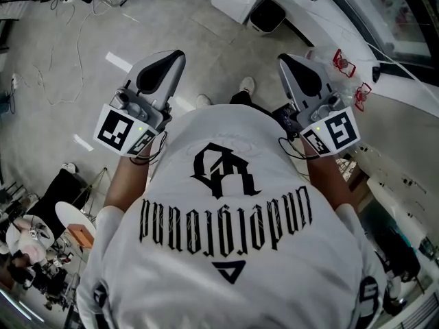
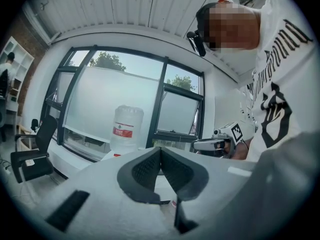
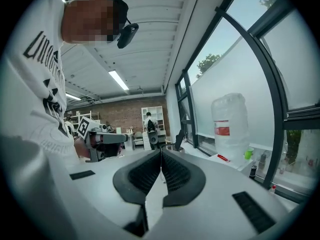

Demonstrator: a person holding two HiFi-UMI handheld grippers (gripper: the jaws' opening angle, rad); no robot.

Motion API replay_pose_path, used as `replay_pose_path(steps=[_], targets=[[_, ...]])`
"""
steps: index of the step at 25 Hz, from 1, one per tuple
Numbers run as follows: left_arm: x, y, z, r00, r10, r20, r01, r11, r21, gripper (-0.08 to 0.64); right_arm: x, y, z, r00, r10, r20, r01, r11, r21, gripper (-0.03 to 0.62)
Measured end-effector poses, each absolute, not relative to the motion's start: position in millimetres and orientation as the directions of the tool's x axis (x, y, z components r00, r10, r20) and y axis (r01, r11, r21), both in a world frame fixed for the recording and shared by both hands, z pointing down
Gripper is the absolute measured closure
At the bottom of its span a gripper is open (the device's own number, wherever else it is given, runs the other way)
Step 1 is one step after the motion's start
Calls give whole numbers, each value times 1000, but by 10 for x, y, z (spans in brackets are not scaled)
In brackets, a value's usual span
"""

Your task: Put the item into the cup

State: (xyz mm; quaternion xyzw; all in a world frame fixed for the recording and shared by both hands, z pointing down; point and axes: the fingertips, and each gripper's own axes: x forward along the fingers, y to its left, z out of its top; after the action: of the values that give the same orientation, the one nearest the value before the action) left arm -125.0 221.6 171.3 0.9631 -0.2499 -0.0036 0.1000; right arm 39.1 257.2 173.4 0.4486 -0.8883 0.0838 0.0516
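At chest height, before your white shirt point(image 1: 233, 252), your left gripper point(image 2: 160, 151) has its jaws pressed together on nothing. Your right gripper point(image 3: 161, 153) is likewise closed and empty. By the window point(image 3: 250, 59), a small green cup point(image 3: 248, 154) stands on the surface point(image 3: 240, 165) near a big jug point(image 3: 229, 126). The item cannot be made out.
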Motion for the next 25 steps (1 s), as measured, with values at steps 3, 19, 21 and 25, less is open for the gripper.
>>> replay_pose_path(steps=[3, 19, 21, 25], targets=[[-1481, 2294, 1702, 878, -478, 34, -475, -859, 190, 548, 178, 2676, 1746, -583, -794, 171, -812, 576, -94, 575], [-2001, 2543, 1675, 889, -458, 8, -451, -872, 190, 548, -448, 2956, 1755, -584, -794, 170, -810, 584, -58, 577], [-1996, 2556, 1676, 892, -452, 7, -445, -875, 192, 548, -450, 2968, 1757, -579, -798, 168, -814, 578, -62, 577], [-1983, 2556, 1684, 897, -443, 8, -436, -879, 193, 548, -449, 2977, 1764, -573, -802, 170, -818, 571, -64, 577]])
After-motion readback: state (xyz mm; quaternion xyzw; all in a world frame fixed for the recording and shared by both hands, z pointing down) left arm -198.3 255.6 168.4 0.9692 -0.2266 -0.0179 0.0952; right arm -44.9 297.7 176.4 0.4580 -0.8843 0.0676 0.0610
